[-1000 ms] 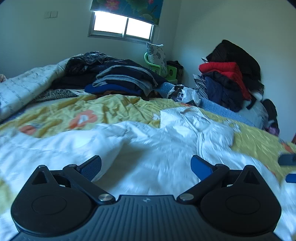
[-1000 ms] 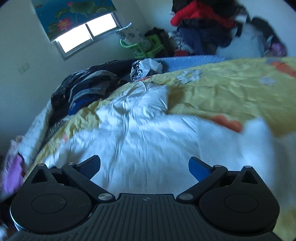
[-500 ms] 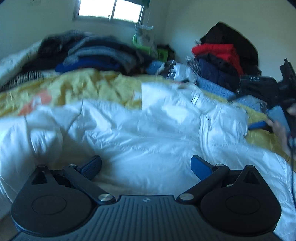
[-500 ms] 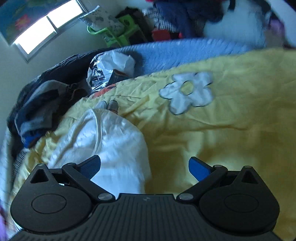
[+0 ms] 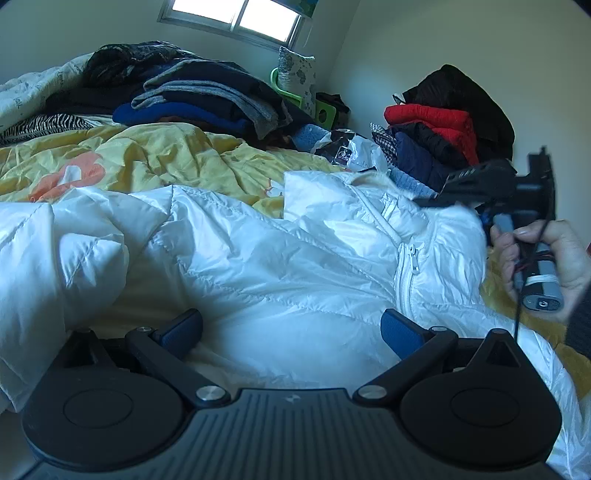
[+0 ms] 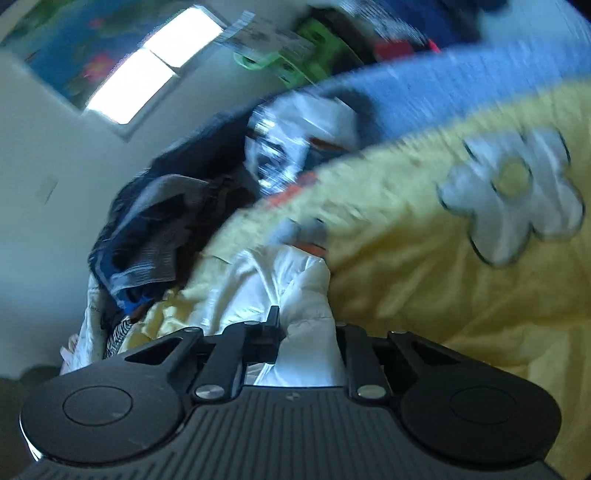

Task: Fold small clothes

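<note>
**Right tool closing on the jacket's edge, left tool wide above it**

Seen from the left wrist, the white puffer jacket (image 5: 295, 258) lies spread across the yellow flowered quilt (image 5: 155, 155) on the bed, zipper side up. The left tool (image 5: 291, 328) hangs over its lower part with its jaws wide and nothing pinched; the blue pads (image 5: 400, 330) sit above the fabric, and whether they brush it cannot be told. At the right edge a hand (image 5: 546, 254) grips the handle of the right tool (image 5: 461, 188), whose dark body reaches the jacket's shoulder; its tips are hidden there. Behind, folded dark clothes (image 5: 195, 96) are stacked near the window (image 5: 236, 18), and a heap with a red garment (image 5: 436, 122) rises in the corner, partly cut off by the other tool.

From the right wrist the picture is smeared by motion. The right tool (image 6: 308, 334) is closing, its jaws narrow, with a fold of the white jacket (image 6: 295, 288) between them. The pads themselves are covered by cloth. Beyond lie the quilt (image 6: 424, 288) with a white flower (image 6: 513, 195), a crumpled plastic bag (image 6: 295, 136) and a blurred blue blanket (image 6: 443, 88).
</note>
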